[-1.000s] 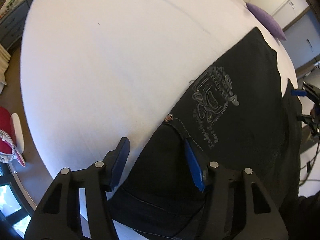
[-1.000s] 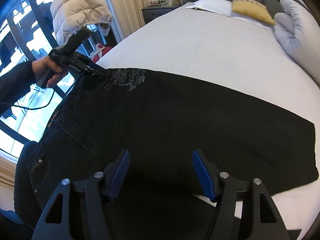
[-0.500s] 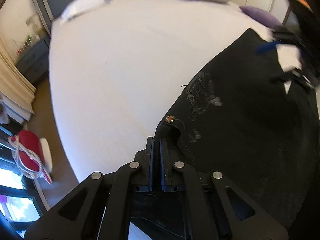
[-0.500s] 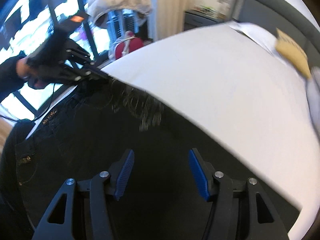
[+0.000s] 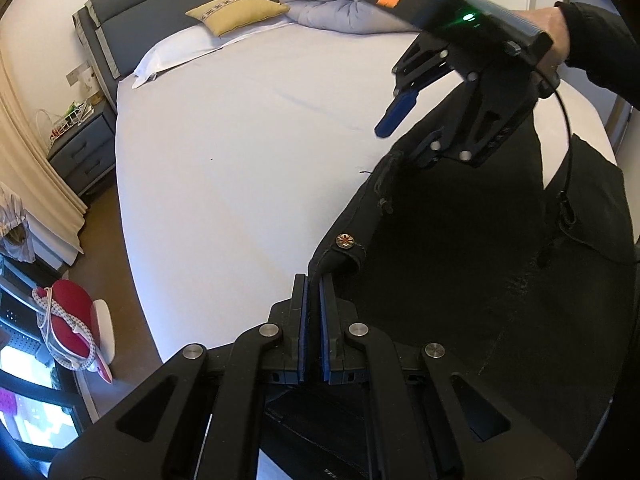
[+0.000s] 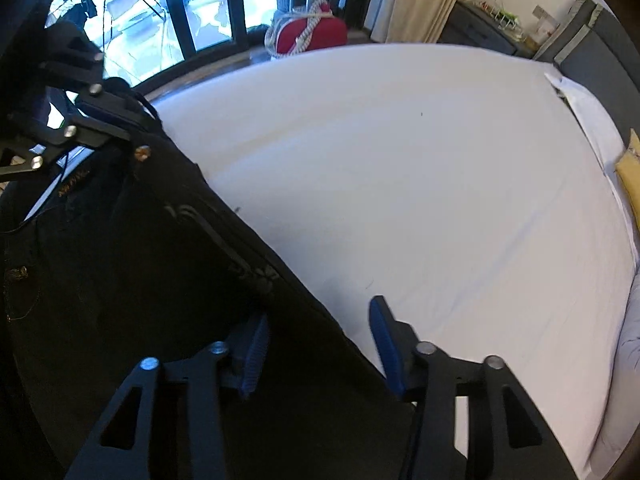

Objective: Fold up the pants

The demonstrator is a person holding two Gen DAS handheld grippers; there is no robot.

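**A:** What has just changed?

**B:** The left hand-held gripper [image 5: 312, 292] is now pressed together on the waistband corner of the black pants [image 5: 460, 280], just below the brass button [image 5: 345, 240]. A second ago its fingers were spread on either side of that edge, with the cloth flat on the bed [image 5: 240, 160].

**A:** And the other one?

**B:** The right hand-held gripper [image 6: 316, 344] is spread, holding nothing. It has swung from over the middle of the pants to their far edge; one finger sits over the dark cloth, the other over white sheet.

**A:** So where does the fold stand?

**B:** Barely begun, I'd say. The pants lie along the near side of the bed, with the waistband corner lifted a little. The edge by the printed emblem [image 6: 256, 276] looks like the right's next grip, and once it closes both could carry that side over.
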